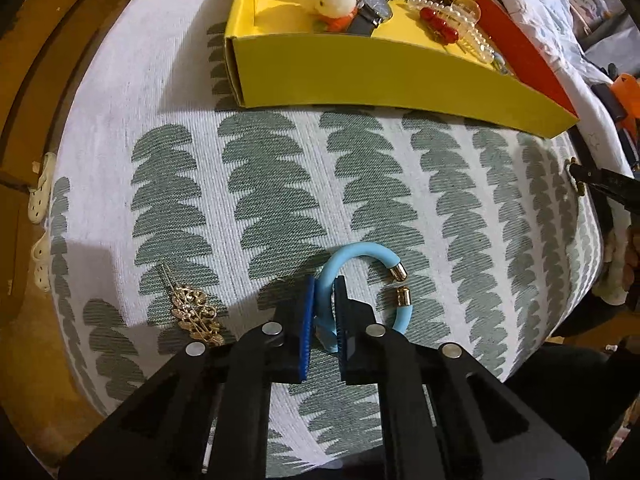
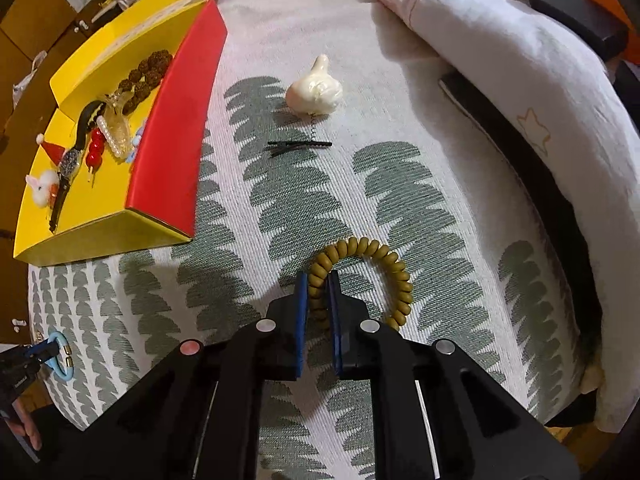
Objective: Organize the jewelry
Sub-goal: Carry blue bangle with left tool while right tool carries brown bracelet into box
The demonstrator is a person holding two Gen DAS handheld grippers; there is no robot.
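Left wrist view shows the left gripper (image 1: 324, 312) clenched on the blue bangle (image 1: 360, 264), its pads pinching the near-left part of the hoop while the two gold-capped ends face right, apart from each other. The bangle lies on the leaf-patterned cloth (image 1: 280, 184) close to its near edge. Straight ahead of these tongs, toward the far edge of the cloth, sits the yellow box (image 1: 360, 84) with a watch, beads and a plush rabbit already inside — so the carry, as I judge it, runs directly forward and over the box's near wall. A gold brooch (image 1: 196, 312) rests just left of the gripper, untouched.

Right wrist view has the right gripper (image 2: 318, 304) closed on the olive coil bracelet (image 2: 372, 264), gripping the left side of the ring, the rest curving off to the right. For this hand the yellow box (image 2: 100, 240) lies well off to the far left, past its red flap (image 2: 176, 128) — a diagonal reach. The left hand looks the nearer of the two. A white garlic-shaped clip (image 2: 316, 88) waits farther ahead on the cloth.
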